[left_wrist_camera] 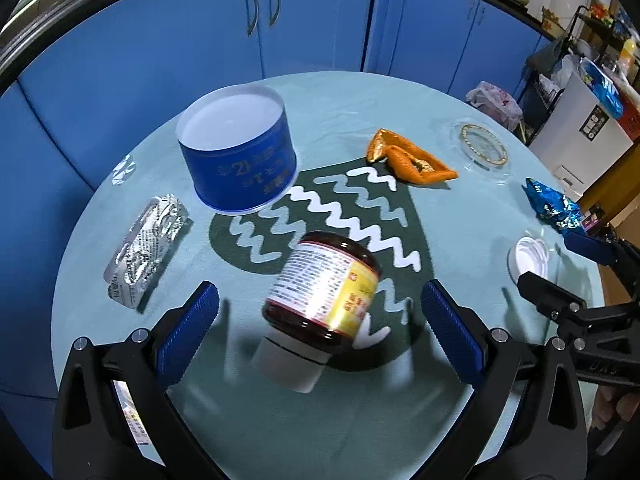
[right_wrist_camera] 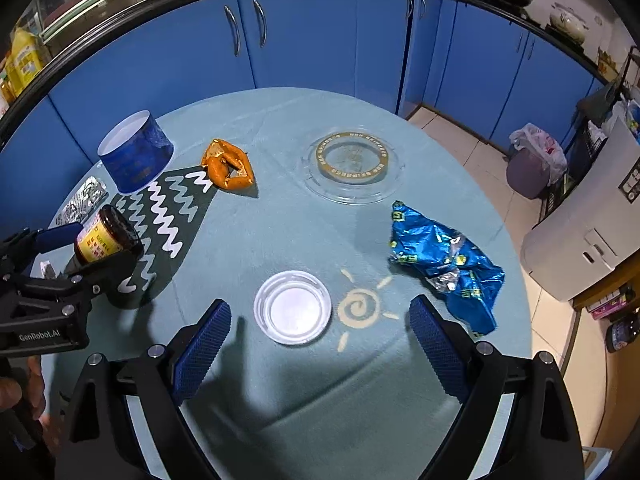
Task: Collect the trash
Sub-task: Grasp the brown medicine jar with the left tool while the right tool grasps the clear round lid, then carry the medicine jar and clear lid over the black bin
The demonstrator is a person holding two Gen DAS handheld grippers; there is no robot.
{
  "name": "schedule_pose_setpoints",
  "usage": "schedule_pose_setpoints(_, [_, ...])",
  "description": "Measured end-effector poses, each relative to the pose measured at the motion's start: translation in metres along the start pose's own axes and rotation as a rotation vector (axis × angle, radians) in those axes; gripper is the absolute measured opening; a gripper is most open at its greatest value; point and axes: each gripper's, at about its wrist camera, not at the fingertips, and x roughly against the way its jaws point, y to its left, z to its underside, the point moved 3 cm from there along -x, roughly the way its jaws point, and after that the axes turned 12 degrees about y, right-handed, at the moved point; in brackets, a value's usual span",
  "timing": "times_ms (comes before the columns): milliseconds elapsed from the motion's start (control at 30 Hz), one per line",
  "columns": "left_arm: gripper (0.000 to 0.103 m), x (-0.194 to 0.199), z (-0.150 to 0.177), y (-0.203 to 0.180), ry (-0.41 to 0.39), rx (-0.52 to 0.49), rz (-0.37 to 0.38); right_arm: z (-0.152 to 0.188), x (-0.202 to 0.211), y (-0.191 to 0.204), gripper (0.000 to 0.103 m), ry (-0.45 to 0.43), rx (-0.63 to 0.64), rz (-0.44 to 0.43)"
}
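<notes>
On the round table (right_wrist_camera: 280, 400) we see the blue tub (left_wrist_camera: 236, 152) standing empty, then a jar (left_wrist_camera: 324, 288) tipped on its pale lid between our wide-open left gripper (left_wrist_camera: 320, 332). Our right gripper (right_wrist_camera: 320, 328), equally spread, frames an empty clear lid (right_wrist_camera: 293, 306) and grips nothing.

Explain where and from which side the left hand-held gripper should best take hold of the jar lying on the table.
Probably grip the jar across its labelled middle, coming from above and behind it. It lies tilted on its side, its white lid pointing at the open left hand-held gripper, so the round sides face the two fingers, which already straddle it.
</notes>
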Motion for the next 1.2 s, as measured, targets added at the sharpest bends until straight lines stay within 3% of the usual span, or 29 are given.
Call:
schedule_pose_setpoints(100, [0.099, -0.002, -0.001, 0.001, -0.004, -0.012, -0.017, -0.002, -0.003, 0.002, 0.088, 0.004, 0.005, 0.001])
schedule_pose_setpoints(233, [0.096, -0.005, 0.000, 0.004, -0.004, -0.023, -0.028, -0.005, -0.010, 0.005, 0.065, 0.032, 0.003, -0.007])
schedule_pose_setpoints(367, [0.094, -0.008, 0.000, 0.005, -0.002, -0.026, -0.039, -0.006, -0.011, 0.004, 0.059, 0.032, 0.007, 0.003])
schedule_pose_setpoints(500, [0.085, -0.011, 0.002, 0.009, 0.003, -0.028, -0.037, -0.007, -0.011, 0.004, 0.052, 0.031, 0.006, 0.017])
schedule_pose_setpoints(633, [0.073, -0.013, 0.005, 0.011, 0.016, -0.019, -0.024, -0.006, -0.010, 0.005, 0.039, 0.034, 0.019, 0.018])
schedule_pose_setpoints(733, [0.056, -0.011, 0.007, 0.010, 0.010, -0.025, -0.021, -0.005, -0.009, 0.003, 0.039, 0.042, 0.009, 0.007])
schedule_pose_setpoints(833, [0.047, -0.009, 0.008, 0.008, 0.015, -0.027, -0.016, -0.002, -0.007, 0.004, 0.039, 0.045, 0.015, 0.004])
schedule_pose_setpoints(1200, [0.046, 0.004, 0.015, 0.001, 0.004, -0.032, -0.015, 0.014, 0.009, -0.006, 0.039, 0.043, -0.007, -0.025])
